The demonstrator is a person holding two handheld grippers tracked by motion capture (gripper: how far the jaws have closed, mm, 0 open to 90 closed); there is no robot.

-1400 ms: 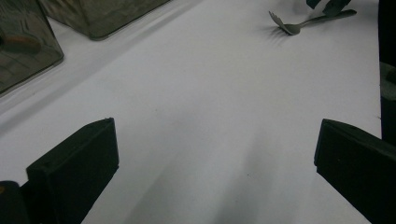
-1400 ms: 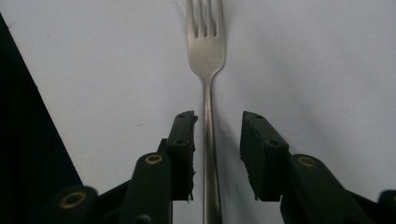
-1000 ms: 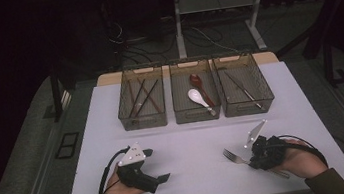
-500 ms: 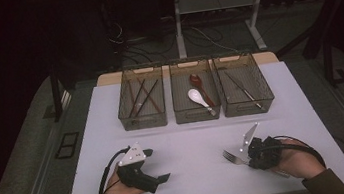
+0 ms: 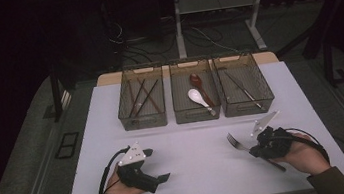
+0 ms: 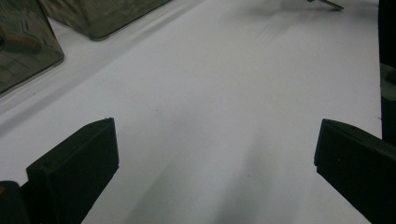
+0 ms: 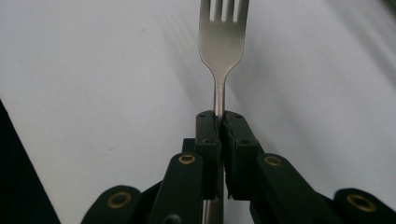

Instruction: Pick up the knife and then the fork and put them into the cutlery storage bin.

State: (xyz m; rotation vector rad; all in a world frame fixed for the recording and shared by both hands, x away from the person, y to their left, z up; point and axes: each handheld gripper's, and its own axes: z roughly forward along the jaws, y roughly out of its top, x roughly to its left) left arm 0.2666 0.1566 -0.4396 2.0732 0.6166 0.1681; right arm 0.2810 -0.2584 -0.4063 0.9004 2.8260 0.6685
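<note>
Two grippers and three bins on one white counter (image 5: pixel 197 149). The right gripper (image 7: pixel 218 122) — seen along its own jaws — is clamped on the handle of a single silver metal fork (image 7: pixel 222 42); its jaws have just been closing, with the handle between them. The tines project beyond the jaws, and the handle's far end passes back under the gripper. In the high view the fork (image 5: pixel 237 142) sits at the counter's near right, tines pointing towards the middle, held by the right gripper (image 5: pixel 256 149). The left gripper (image 5: pixel 158 179) rests at the near left with its jaws spread wide and nothing between them.

Three smoked, translucent plastic bins stand side by side at the far edge. The left bin (image 5: pixel 135 119) holds several dark chopsticks — their exact count cannot be told. The middle bin (image 5: pixel 197 115) holds two spoons: one white (image 5: pixel 197 96), one reddish-brown (image 5: pixel 196 80). The right bin (image 5: pixel 264 96) holds slim metal cutlery, too small to count.
</note>
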